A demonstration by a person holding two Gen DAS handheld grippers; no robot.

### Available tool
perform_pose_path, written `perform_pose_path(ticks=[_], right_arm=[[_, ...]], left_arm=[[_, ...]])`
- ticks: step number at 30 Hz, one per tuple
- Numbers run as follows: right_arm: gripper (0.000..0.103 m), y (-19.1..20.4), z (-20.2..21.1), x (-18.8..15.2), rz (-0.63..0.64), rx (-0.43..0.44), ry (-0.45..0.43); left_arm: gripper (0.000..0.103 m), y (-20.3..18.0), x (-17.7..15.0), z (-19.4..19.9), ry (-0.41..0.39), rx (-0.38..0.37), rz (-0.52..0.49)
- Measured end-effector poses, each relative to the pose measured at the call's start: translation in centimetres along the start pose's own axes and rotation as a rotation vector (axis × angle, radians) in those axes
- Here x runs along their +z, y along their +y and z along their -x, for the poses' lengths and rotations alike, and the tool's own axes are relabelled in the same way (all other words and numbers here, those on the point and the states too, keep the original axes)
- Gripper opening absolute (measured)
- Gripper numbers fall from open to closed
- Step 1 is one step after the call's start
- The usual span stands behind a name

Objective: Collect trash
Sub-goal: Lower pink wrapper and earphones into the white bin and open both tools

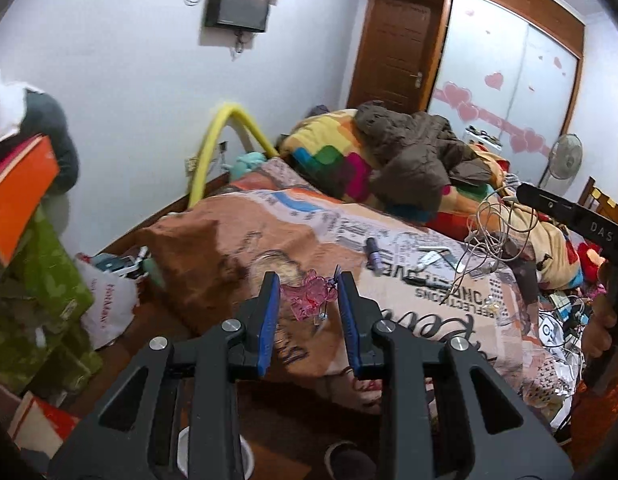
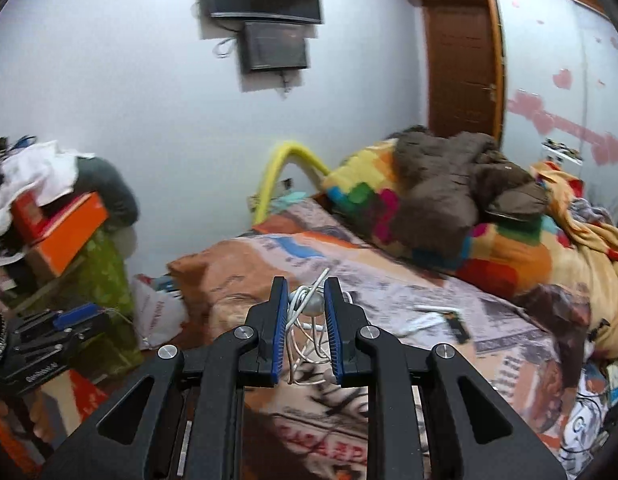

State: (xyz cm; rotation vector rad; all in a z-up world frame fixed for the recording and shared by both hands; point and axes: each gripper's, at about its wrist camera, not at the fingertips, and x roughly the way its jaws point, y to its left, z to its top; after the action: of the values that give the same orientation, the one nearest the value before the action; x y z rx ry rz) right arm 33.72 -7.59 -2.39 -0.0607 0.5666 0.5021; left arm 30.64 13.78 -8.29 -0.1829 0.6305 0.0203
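Observation:
In the left wrist view my left gripper [image 1: 307, 285] is shut on a crumpled pink see-through plastic wrapper [image 1: 307, 300], held in the air over the bed's near corner. At that view's right edge, a tangle of white cable [image 1: 495, 220] hangs from my right gripper. In the right wrist view my right gripper [image 2: 305, 286] is shut on the same white cable bundle [image 2: 309, 308], and its loops dangle down between the fingers. My left gripper [image 2: 63, 326] shows at the far left of that view, beside the green stack.
A bed with a printed cover [image 1: 389, 280] holds a small purple tube [image 1: 372, 254], white scraps [image 2: 427, 317], a piled colourful quilt and a brown coat [image 1: 413, 152]. On the floor at its left lies a white plastic bag [image 1: 109, 306]. Orange boxes and green bundles [image 1: 49, 272] are stacked further left.

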Motion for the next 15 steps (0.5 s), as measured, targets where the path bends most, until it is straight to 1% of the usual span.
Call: perform_pose_path(ticks=[7,11,15], right_arm=[[0.017,6.3,-0.8,-0.9,0.071,0.112,0.013],[0.017,10.0,-1.6,-1.8,0.117,0.18,0.034],[0.017,13.4,-2.7,-3.0,0.163,0.238,0.066]], left_arm=[[0.029,5.2,-2.3,3.3,0.006,0.075,0.062],[0.029,8.2,-4.1,5.0,0.012,0.128,0.099],[0.029,11.2,-6.4,6.1,0.038,0.17,0.131]])
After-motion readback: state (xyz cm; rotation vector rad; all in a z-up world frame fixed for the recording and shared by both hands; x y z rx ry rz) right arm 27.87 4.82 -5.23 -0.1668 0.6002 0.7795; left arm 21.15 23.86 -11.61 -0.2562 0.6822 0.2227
